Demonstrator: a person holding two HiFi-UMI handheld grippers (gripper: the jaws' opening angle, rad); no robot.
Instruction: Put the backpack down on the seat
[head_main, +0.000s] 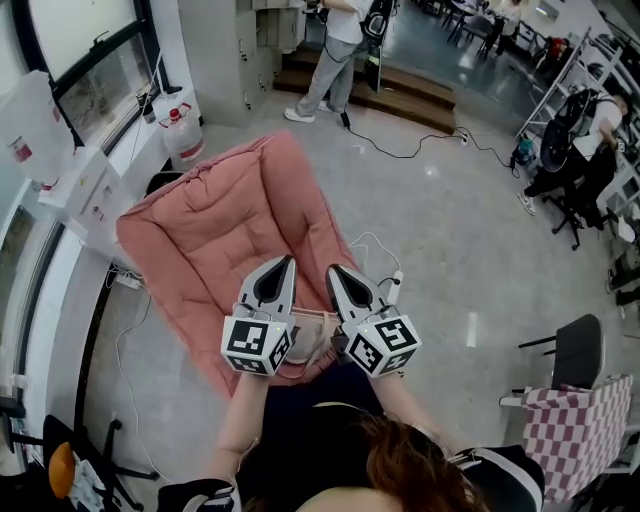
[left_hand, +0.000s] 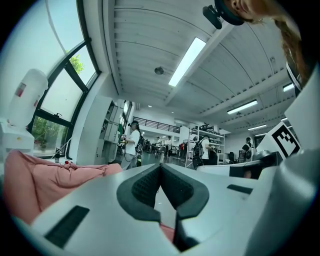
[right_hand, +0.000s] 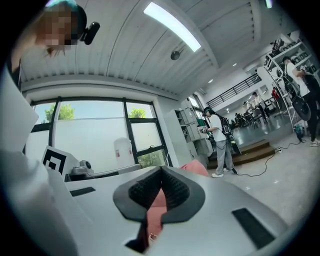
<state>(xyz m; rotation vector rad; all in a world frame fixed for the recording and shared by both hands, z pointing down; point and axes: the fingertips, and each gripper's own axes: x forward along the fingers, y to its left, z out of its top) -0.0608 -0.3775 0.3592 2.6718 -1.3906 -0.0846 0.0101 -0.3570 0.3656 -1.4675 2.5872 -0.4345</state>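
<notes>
A pale pink backpack (head_main: 311, 340) shows only as a small patch between and below my two grippers; most of it is hidden under them. Both grippers point level over the front part of the pink quilted seat (head_main: 215, 235). My left gripper (head_main: 286, 262) is shut, its pads meeting at the tip (left_hand: 160, 167), with pink fabric (left_hand: 167, 233) low in the gap. My right gripper (head_main: 334, 270) is shut too (right_hand: 161, 170), with a pink strap (right_hand: 157, 202) of the backpack pinched between its pads.
A white cable (head_main: 372, 242) and plug (head_main: 396, 284) lie by the seat's right edge. A water jug (head_main: 182, 130) and white machines (head_main: 85, 190) stand along the window wall on the left. A checked chair (head_main: 575, 430) sits at the right, and people stand farther off (head_main: 335, 50).
</notes>
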